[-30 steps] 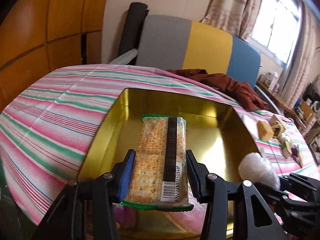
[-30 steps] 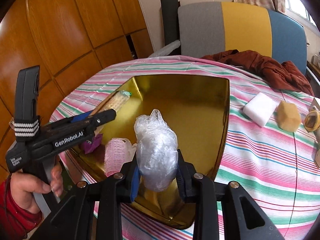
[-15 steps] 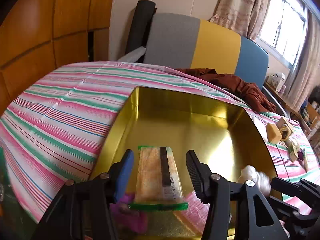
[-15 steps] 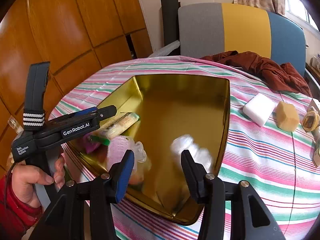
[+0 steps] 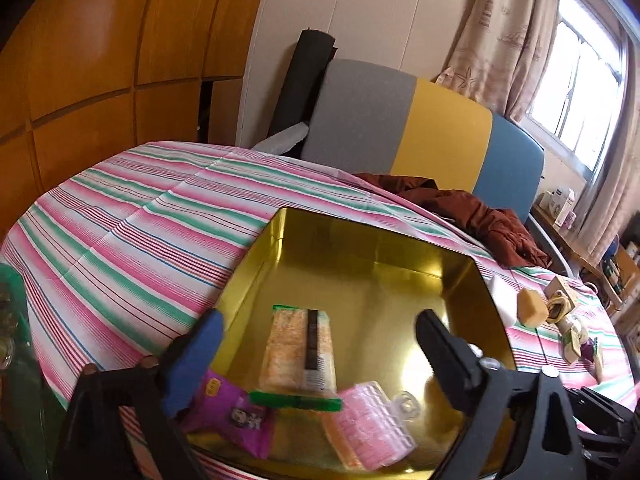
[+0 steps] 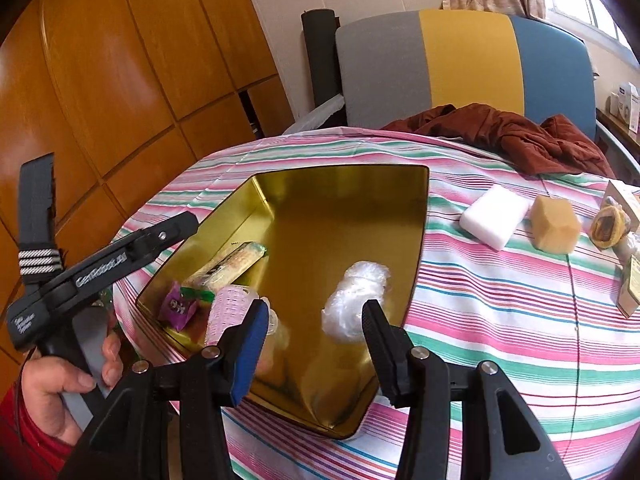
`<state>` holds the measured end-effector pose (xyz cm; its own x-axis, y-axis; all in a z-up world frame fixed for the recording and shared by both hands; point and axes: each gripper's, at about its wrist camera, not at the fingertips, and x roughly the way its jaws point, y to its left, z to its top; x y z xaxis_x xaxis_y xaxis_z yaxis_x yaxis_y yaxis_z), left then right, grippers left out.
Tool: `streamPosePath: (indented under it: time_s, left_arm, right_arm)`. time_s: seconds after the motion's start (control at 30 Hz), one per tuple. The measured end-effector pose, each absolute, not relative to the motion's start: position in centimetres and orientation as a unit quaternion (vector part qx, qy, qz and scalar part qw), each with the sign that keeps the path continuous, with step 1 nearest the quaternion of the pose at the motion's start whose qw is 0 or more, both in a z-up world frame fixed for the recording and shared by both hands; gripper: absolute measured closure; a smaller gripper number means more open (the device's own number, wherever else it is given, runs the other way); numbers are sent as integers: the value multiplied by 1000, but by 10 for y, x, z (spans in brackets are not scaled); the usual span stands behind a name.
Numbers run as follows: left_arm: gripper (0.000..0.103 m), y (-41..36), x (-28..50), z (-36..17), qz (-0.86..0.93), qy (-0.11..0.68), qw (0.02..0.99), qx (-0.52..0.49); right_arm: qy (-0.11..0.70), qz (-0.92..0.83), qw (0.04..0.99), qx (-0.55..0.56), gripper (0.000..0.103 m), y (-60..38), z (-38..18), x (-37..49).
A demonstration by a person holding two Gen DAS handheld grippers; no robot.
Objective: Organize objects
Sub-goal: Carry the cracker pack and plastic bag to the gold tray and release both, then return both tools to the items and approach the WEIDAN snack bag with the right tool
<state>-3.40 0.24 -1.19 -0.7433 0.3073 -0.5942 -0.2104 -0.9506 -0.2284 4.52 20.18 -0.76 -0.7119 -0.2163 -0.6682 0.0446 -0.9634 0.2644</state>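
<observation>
Both hand-held grippers gape empty: left (image 5: 316, 344) above the cracker packet (image 5: 298, 354), right (image 6: 314, 320) before the plastic wad (image 6: 354, 300).

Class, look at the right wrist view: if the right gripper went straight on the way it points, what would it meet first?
Most likely the crumpled clear plastic bag lying in the gold tin, just ahead of the open right gripper; depth is uncertain.

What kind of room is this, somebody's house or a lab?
Most likely a lived-in home, perhaps a bedroom or sitting room. A table under a striped tablecloth holds a gold tin, a brown garment lies crumpled by a padded chair, and curtains hang at the window.
</observation>
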Motion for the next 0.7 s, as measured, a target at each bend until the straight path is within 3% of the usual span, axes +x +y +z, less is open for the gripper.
streamPosePath:
  time_s: [0.7]
  left_arm:
    - [0, 78, 12, 8, 923, -34, 208, -322]
  right_arm:
    - [-144, -928, 12, 342, 54, 271, 7, 73]
